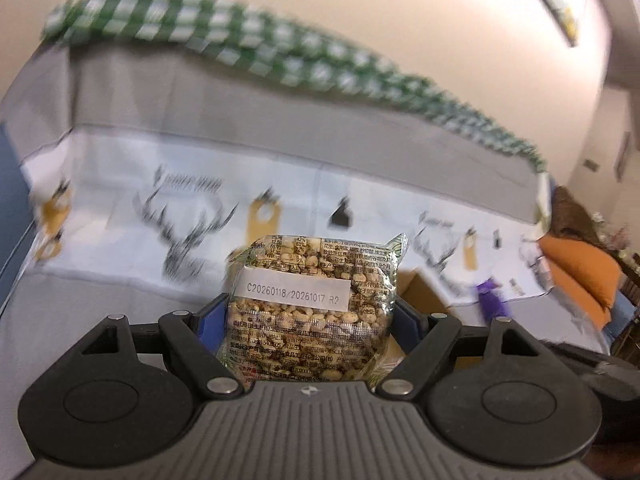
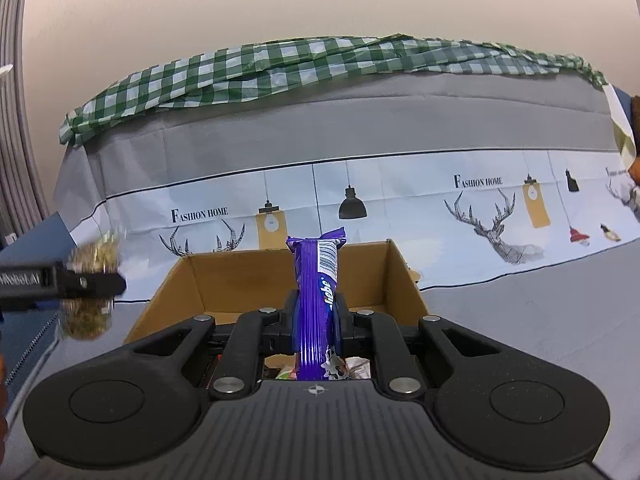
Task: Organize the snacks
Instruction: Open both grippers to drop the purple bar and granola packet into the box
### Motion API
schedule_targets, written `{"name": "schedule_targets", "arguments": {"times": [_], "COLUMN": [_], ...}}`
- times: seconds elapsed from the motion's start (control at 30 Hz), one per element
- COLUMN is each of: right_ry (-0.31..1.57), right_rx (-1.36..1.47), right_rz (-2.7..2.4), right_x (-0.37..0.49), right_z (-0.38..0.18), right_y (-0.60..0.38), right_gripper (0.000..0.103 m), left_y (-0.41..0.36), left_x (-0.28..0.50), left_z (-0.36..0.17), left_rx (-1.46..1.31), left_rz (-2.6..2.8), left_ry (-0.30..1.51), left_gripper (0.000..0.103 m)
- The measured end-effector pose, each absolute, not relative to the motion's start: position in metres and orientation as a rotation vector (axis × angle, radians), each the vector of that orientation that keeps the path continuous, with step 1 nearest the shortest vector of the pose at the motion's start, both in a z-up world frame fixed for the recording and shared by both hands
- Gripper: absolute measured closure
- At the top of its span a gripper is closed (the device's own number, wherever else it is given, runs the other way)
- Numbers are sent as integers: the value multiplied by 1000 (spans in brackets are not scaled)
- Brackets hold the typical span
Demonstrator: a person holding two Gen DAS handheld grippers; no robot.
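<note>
Cardboard box [image 2: 280,280] on the worktop [image 2: 520,320] is the drop target; both snacks are mid-carry. Left tool [image 1: 310,312] clamps the peanut pack [image 1: 312,304] beside the box; right tool [image 2: 316,312] pinches the purple bar [image 2: 316,300] upright over it. Next, I'd guess: lower, release into the box.

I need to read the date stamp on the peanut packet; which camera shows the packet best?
The left wrist view: the peanut packet fills the centre, sharp, label readable. The right wrist view shows it only as a blur at the left edge.
</note>
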State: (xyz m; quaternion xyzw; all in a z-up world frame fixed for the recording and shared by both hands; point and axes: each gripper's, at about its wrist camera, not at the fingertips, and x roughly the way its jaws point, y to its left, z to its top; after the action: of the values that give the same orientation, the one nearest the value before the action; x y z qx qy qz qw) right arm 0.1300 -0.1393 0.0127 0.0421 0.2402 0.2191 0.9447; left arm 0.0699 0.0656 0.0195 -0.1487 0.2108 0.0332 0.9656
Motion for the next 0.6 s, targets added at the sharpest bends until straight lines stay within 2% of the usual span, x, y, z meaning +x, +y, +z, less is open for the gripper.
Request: {"name": "schedule_targets", "arguments": {"times": [0.13, 0.2, 0.23, 0.27, 0.3, 0.37, 0.47, 0.6], "right_ry": [480, 479, 482, 494, 505, 506, 523, 541], "right_rx": [72, 62, 54, 42, 30, 30, 64, 83], "right_rz": [446, 440, 431, 422, 405, 371, 371, 377], "right_x": [130, 130, 130, 131, 132, 133, 134, 131], "right_z": [13, 12, 11, 10, 8, 7, 6, 6], "right_y": [-138, -137, -137, -135, -134, -136, -141, -144], "right_gripper": [87, 86, 84, 66, 32, 11, 11, 1], "left_y": [44, 39, 36, 34, 32, 32, 40, 48], "left_x": [70, 75, 76, 75, 74, 73, 70, 57], "left_z": [27, 25, 24, 24, 24, 24, 21, 20], "left_rx": [-265, -298, -306, -295, -277, -262, -293, -274], "left_rz": [0, -75, -90, -85, -81, -76, -66, -40], "left_ry": [351, 374, 383, 378, 373, 378, 392, 403], "left_gripper": [16, 3, 2, 1, 1, 1, 1, 1]}}
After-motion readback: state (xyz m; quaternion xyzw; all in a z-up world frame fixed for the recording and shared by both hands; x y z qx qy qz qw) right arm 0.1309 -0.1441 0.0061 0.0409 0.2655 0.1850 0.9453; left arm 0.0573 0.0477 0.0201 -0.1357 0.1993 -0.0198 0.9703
